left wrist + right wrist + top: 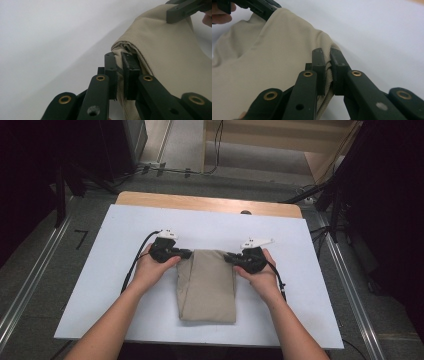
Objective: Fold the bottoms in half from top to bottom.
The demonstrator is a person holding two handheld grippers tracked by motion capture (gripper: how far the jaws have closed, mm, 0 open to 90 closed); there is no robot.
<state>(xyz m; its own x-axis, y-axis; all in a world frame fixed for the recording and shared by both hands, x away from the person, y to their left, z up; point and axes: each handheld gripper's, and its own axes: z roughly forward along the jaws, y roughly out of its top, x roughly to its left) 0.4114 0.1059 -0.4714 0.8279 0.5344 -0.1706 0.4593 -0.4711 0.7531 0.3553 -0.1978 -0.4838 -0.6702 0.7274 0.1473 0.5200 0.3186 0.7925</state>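
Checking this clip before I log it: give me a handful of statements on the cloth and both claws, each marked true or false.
1. The left claw is shut on the beige cloth. True.
2. The right claw hangs open above the cloth. False: its jaws pinch the cloth's edge.
3. The two claws grip opposite far corners of the cloth. True.
4. The cloth is spread out flat in a single layer. False: it lies folded into a narrow stack.
5. The cloth rests on bare wood. False: it lies on the white board.
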